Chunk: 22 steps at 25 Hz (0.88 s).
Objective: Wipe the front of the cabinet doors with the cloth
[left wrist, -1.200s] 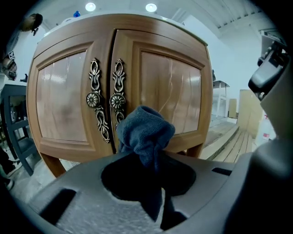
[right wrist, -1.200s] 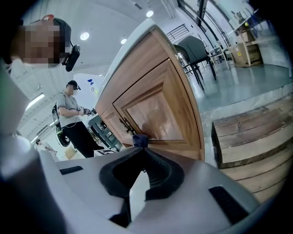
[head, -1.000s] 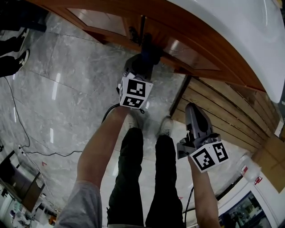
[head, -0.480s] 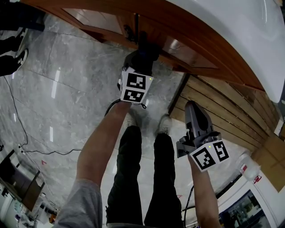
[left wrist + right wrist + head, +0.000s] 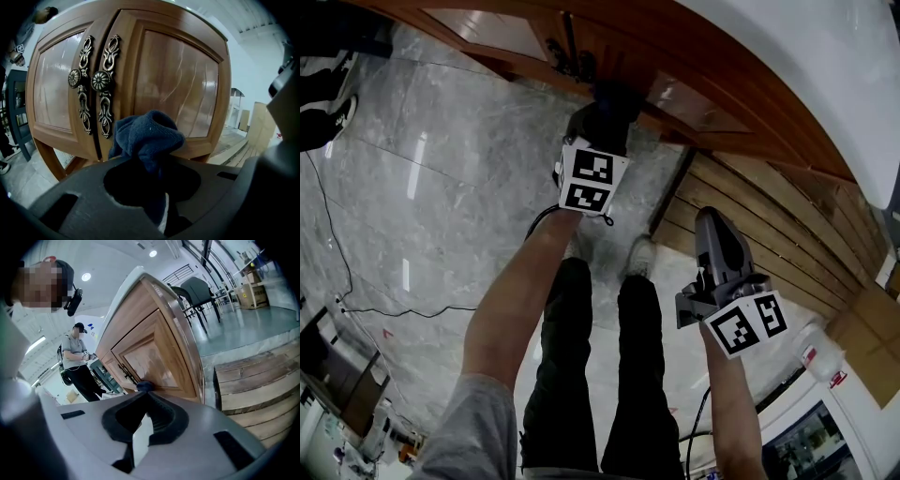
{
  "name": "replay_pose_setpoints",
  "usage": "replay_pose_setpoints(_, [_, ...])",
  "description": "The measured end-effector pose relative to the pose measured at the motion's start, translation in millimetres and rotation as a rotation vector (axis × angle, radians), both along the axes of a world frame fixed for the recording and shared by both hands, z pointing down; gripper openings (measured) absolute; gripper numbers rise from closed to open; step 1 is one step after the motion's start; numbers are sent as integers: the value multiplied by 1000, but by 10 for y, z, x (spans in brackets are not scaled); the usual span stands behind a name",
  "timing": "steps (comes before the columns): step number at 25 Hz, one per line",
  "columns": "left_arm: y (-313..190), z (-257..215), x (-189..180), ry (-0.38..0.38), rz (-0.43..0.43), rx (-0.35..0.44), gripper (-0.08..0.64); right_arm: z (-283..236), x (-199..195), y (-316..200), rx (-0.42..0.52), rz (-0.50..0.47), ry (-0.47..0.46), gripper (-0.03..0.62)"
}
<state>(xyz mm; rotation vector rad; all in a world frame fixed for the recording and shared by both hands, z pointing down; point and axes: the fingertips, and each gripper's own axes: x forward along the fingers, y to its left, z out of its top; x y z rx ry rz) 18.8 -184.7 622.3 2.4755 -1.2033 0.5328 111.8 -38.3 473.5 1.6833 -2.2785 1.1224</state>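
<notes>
The wooden cabinet has two doors (image 5: 176,79) with ornate metal knobs (image 5: 100,81) at the centre seam. My left gripper (image 5: 149,154) is shut on a dark blue cloth (image 5: 147,133), which bunches up in front of the right door's lower frame. In the head view the left gripper (image 5: 605,117) reaches to the doors (image 5: 684,98), with the cloth (image 5: 614,94) at their face, just right of the knobs (image 5: 567,58). My right gripper (image 5: 717,239) hangs back from the cabinet, its jaws shut with nothing between them (image 5: 146,391). From its view the cabinet (image 5: 150,348) shows edge-on.
A slatted wooden platform (image 5: 769,234) lies right of the cabinet, under the right gripper. The floor is grey marble (image 5: 441,187) with a black cable (image 5: 394,314) across it. My own legs (image 5: 591,356) stand below. Another person (image 5: 78,364) stands beyond the cabinet; chairs (image 5: 197,291) stand far back.
The left gripper with the cloth has shifted a little to the right along the door front, away from the knobs. The right gripper has stayed about where it was.
</notes>
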Motion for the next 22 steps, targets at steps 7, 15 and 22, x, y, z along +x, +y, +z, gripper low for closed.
replay_pose_setpoints(7, [89,10,179,-1,13,-6,78,74,134,46,-5,1,2,11])
replay_pose_setpoints(15, [238,7,483,11,35,-18,78,135,332,35,-9,0,1,11])
replay_pose_setpoints(22, [360,11,724,17,45,-30,78,144,451,85,-8,-17,-6,11])
